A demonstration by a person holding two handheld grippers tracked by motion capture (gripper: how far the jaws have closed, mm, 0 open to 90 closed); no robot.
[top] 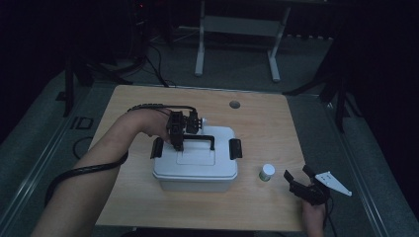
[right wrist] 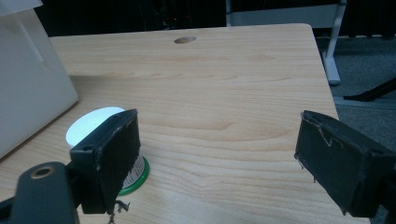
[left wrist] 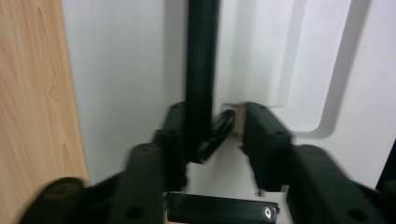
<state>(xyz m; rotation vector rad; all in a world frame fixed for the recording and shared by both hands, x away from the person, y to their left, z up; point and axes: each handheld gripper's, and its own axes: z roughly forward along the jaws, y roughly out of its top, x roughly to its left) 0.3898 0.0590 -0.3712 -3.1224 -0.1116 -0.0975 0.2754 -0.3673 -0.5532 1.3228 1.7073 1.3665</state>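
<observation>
**Gripping the Box Handle**

Reaching over the white box (top: 195, 165) in the middle of the wooden table (top: 257, 128), the left gripper (top: 177, 143) is straddling the box's black handle (left wrist: 201, 70). Its jaws are standing narrow around the bar; whether both pads are pressing it cannot be told. The right gripper (top: 300, 178) is resting near the table's right front corner, jaws standing wide with nothing between them. A small white jar (right wrist: 105, 135) with a green base is sitting just beside it. Its label print is too small to read.
</observation>
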